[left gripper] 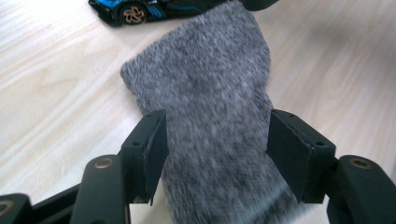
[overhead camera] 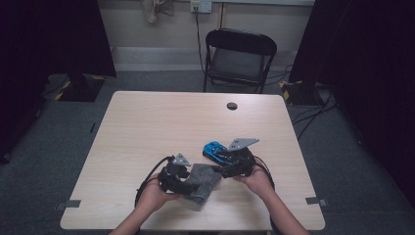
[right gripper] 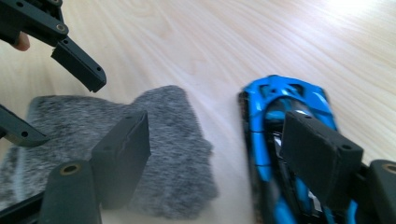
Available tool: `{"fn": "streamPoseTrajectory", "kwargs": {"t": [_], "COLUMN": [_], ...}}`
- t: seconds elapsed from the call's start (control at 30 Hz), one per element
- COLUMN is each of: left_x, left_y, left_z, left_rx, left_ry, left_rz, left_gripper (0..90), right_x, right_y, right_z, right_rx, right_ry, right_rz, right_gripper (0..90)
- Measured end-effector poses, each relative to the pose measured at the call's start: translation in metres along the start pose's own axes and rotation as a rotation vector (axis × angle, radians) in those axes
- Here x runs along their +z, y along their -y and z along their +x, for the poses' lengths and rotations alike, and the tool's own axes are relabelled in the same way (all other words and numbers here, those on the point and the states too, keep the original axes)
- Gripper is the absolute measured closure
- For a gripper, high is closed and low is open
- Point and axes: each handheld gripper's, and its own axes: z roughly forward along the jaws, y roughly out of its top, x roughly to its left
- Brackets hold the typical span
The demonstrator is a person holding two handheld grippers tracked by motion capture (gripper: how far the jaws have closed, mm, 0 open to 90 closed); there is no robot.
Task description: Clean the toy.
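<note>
A grey fuzzy cloth (overhead camera: 201,182) lies flat near the table's front edge, with a blue and black toy car (overhead camera: 214,150) just behind it. My left gripper (overhead camera: 190,182) hovers over the cloth's near end. In the left gripper view its jaws (left gripper: 215,123) stand open on either side of the cloth (left gripper: 205,79) without pressing it, and the car (left gripper: 140,9) is beyond. My right gripper (overhead camera: 219,170) is open too. In the right gripper view its jaws (right gripper: 217,122) stand one over the cloth's edge (right gripper: 163,140) and one over the car (right gripper: 275,93).
The wooden table (overhead camera: 161,122) has a round cable hole (overhead camera: 232,105) at the back. A black folding chair (overhead camera: 238,58) stands behind it. Dark curtains hang at both sides, and cables lie on the floor at the right.
</note>
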Motion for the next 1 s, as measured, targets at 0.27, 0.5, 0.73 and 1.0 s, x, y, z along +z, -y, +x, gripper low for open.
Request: {"fn": "streamPoseTrajectory", "kwargs": {"t": [0.27, 0.5, 0.73, 1.0], "left_x": [-0.002, 0.005, 0.0, -0.003], "left_y": [0.019, 0.021, 0.016, 0.018], "left_z": [-0.006, 0.008, 0.03, 0.036], "left_rx": [0.0, -0.035, -0.089, -0.092], "left_ry": [-0.012, -0.028, -0.069, -0.076], "left_rz": [0.035, 0.06, 0.02, 0.019], "left_gripper": [39.2, 42.8, 44.4, 44.8], "right_x": [0.011, 0.02, 0.019, 0.012], "right_y": [0.001, 0.009, 0.02, 0.008], "right_z": [0.012, 0.016, 0.02, 0.027], "right_rx": [-0.015, -0.007, -0.017, -0.04], "right_ry": [-0.039, -0.072, -0.112, -0.119], "right_rz": [0.014, 0.042, 0.074, 0.04], "right_gripper": [24.5, 26.4, 29.6, 25.8]}}
